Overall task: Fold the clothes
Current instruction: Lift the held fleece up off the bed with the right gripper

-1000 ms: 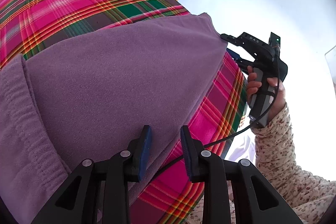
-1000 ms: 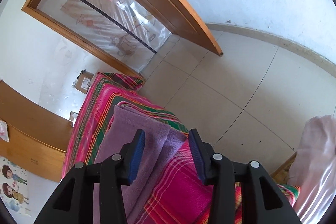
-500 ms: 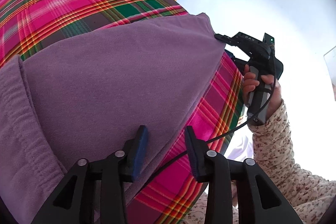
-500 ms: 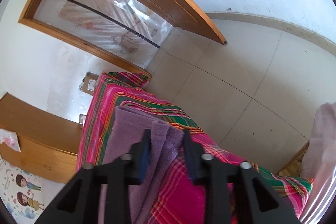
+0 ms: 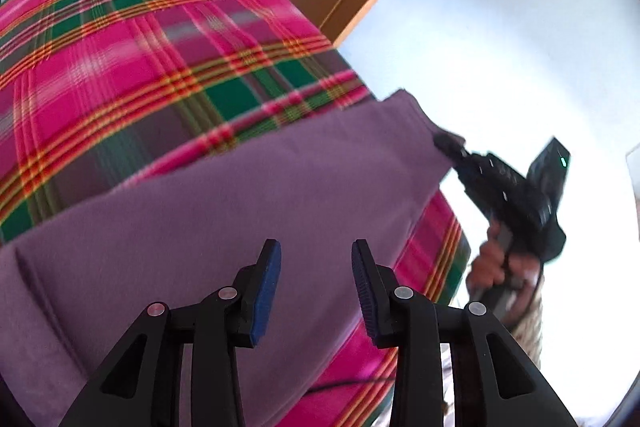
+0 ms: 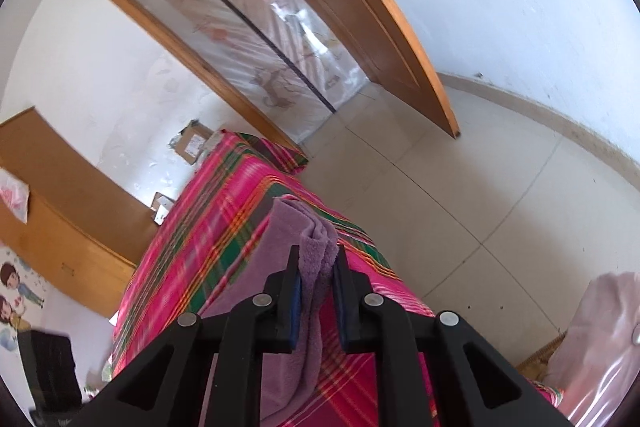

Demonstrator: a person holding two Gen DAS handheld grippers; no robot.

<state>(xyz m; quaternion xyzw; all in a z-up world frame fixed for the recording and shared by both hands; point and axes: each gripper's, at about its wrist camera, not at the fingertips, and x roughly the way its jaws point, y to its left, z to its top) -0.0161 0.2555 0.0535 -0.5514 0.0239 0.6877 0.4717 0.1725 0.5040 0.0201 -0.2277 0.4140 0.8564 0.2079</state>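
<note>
1. On the pink, green and orange plaid cloth [image 5: 152,39] that covers the bed lies the soft purple fleece garment [image 5: 224,227], spread flat near the bed's right edge; this is the piece being folded

2. Its broad smooth face and a doubled edge along the right side suggest that at least one fold is already in it, though I cannot tell what kind of garment it is or how many layers lie under the top one

3. At the garment's far right corner the right gripper [image 6: 317,279] has its jaws closing, with a bunched fold of the purple fleece squeezed between the blue pads [image 6: 296,301]; the corner looks gathered and slightly raised off the plaid cloth

4. From the left wrist view the same gripper shows as a black tool in a person's hand [image 5: 494,267], its tip touching that far right corner

5. Nearer the camera, the left gripper [image 5: 316,287] hangs over the near part of the garment with its jaws apart and nothing between them; it holds no cloth

6. What is left, as I judge it: the left gripper has yet to take hold of a near corner or edge, and then the pinched end would have to be carried across the garment and laid down to make the next fold

7. Beyond the bed, a wooden door [image 6: 360,11] stands open over a pale tiled floor [image 6: 460,211]; neither bears on the fold
</note>
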